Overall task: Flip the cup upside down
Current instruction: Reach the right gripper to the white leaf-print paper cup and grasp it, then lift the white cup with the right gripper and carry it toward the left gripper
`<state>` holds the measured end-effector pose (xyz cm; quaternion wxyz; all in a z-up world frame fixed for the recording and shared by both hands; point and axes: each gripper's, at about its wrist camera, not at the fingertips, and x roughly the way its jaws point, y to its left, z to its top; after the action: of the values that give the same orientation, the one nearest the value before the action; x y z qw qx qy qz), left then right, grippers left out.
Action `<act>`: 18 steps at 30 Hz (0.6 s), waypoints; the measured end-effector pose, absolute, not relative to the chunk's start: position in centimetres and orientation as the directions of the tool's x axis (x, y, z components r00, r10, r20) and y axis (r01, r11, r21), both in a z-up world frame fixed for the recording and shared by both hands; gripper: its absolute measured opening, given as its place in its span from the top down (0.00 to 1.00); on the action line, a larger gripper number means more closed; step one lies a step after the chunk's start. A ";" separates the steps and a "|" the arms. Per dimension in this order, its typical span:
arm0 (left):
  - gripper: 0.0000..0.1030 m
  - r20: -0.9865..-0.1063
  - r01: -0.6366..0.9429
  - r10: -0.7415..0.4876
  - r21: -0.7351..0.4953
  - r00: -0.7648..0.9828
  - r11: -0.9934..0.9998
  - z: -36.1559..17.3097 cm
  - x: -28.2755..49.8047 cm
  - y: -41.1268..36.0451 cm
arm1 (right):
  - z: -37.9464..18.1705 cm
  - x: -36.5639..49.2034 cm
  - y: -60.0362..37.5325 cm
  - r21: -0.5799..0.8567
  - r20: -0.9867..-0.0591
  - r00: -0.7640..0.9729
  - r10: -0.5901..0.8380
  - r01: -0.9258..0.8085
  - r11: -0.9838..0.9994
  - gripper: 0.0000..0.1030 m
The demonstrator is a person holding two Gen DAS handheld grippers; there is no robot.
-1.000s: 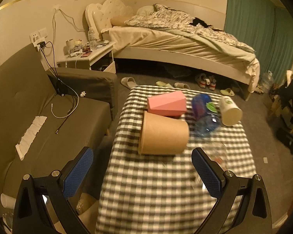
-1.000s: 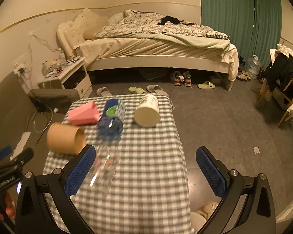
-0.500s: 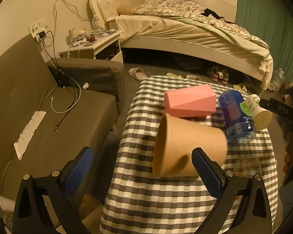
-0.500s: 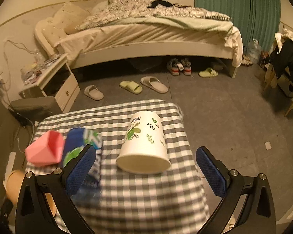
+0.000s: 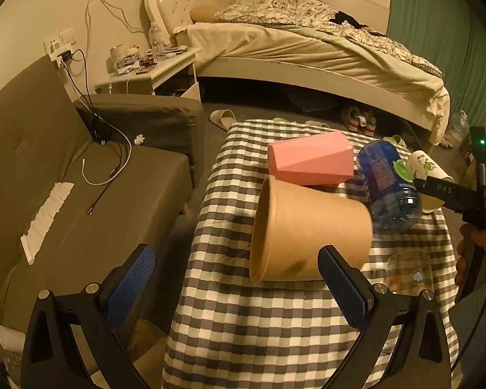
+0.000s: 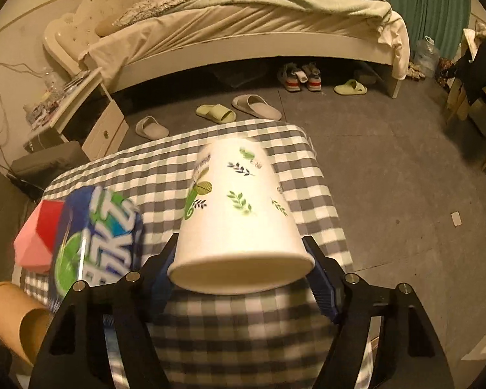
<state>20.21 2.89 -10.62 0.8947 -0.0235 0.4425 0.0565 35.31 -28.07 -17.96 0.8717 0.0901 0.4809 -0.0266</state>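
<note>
A white paper cup with green leaf prints [image 6: 239, 217] lies on its side on the checked tablecloth [image 6: 184, 159], mouth toward the camera. My right gripper [image 6: 243, 278] has its blue pads on both sides of the cup's rim, closed in against it. The same cup [image 5: 427, 175] shows small at the far right in the left wrist view, behind the right gripper's black body [image 5: 450, 194]. A brown paper cup [image 5: 307, 233] lies on its side just beyond my left gripper [image 5: 236, 285], which is open and empty; its right pad overlaps the cup's lower edge.
A pink faceted box [image 5: 311, 162], a lying blue-labelled water bottle [image 5: 388, 188] and a clear glass [image 5: 408, 269] share the table. A grey sofa [image 5: 81, 178] with cables stands left. A bed [image 6: 243, 32], slippers [image 6: 217, 113] and a nightstand [image 5: 152, 71] lie beyond.
My right gripper moved forward to the white cup and closed its jaws from wide open onto the rim. My left gripper moved closer to the brown cup and stayed open.
</note>
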 end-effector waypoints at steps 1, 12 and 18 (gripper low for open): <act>0.00 -0.791 -0.119 0.080 0.009 0.606 0.993 -10.2 20.0 2.7 | -17.5 34.6 -28.1 0.134 -0.840 0.541 0.044 0.128 0.983 0.32; 0.00 -0.715 -0.079 0.043 -0.016 0.697 0.997 -3.1 13.5 1.0 | -9.3 20.6 -27.2 0.148 -0.796 0.600 0.085 0.057 0.987 0.32; 0.00 -0.714 -0.074 0.038 -0.019 0.699 0.997 -2.5 8.0 1.4 | -7.7 10.5 -23.6 0.152 -0.803 0.582 0.126 -0.003 0.988 0.32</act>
<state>8.04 1.36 -2.49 0.9215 -0.0230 0.3865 0.0305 10.54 -23.60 -7.66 0.8868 0.0672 0.4557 0.0364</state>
